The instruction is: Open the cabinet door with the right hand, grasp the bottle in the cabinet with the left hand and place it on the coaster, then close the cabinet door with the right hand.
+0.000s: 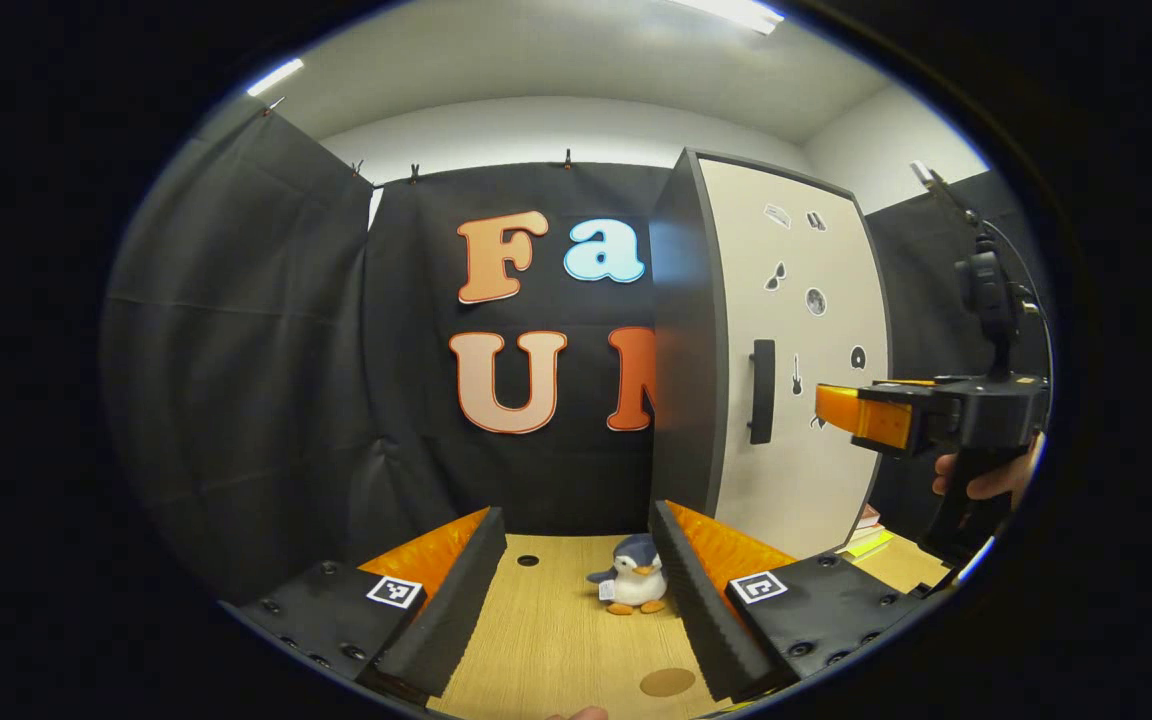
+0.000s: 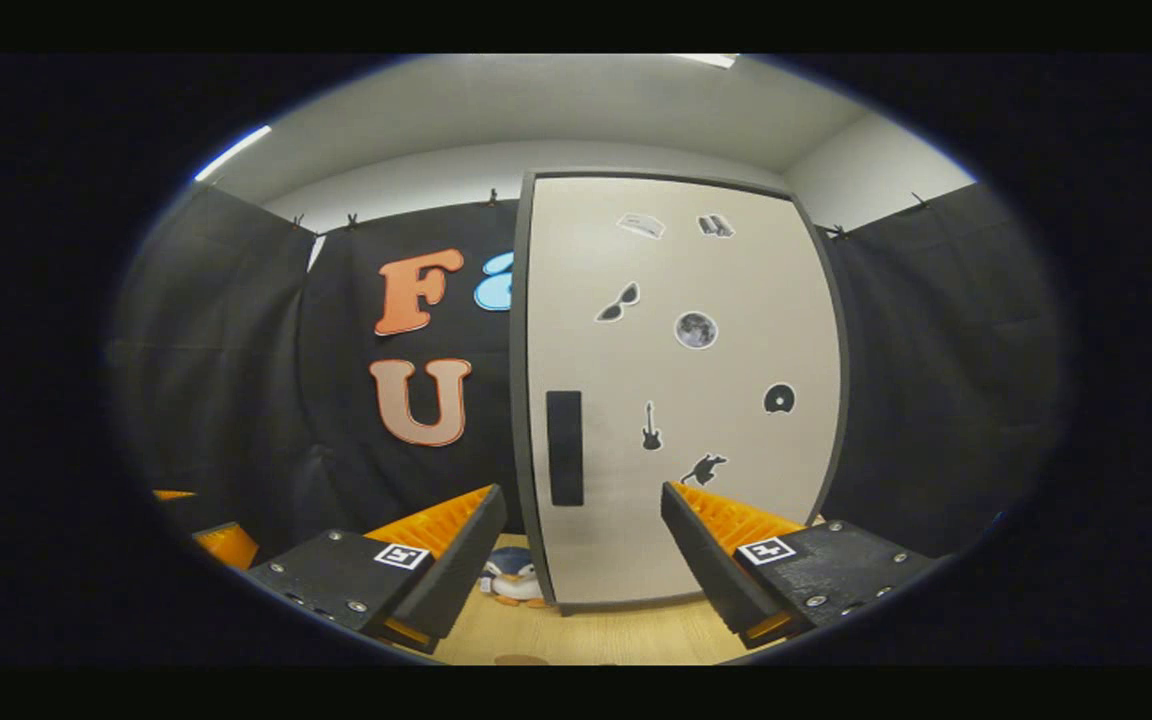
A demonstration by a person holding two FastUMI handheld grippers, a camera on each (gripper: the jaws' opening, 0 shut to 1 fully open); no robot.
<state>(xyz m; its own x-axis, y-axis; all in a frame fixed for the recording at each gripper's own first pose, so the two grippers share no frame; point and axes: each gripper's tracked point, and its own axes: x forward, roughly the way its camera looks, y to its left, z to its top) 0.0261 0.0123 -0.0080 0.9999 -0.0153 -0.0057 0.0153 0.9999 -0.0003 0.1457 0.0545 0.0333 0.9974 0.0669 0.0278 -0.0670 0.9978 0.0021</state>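
Observation:
A tall cabinet (image 2: 686,380) stands on the wooden table, its pale door (image 1: 806,330) closed and dotted with small stickers. The door hides whatever is inside. Its black vertical handle (image 2: 564,447) is at the door's left edge. My right gripper (image 2: 581,495) is open, close in front of the door, with the handle just above the gap between its fingers. In the left gripper view the right gripper (image 1: 881,415) points at the door beside the handle (image 1: 761,390), held by a hand (image 1: 986,485). My left gripper (image 1: 576,520) is open and empty over the table. A round brown coaster (image 1: 666,682) lies below it.
A small penguin plush (image 1: 636,585) sits on the table (image 1: 556,640) by the cabinet's left front corner, also seen as the penguin plush (image 2: 511,585). Some books (image 1: 866,540) lie to the right of the cabinet. Black cloth walls close in the back and sides.

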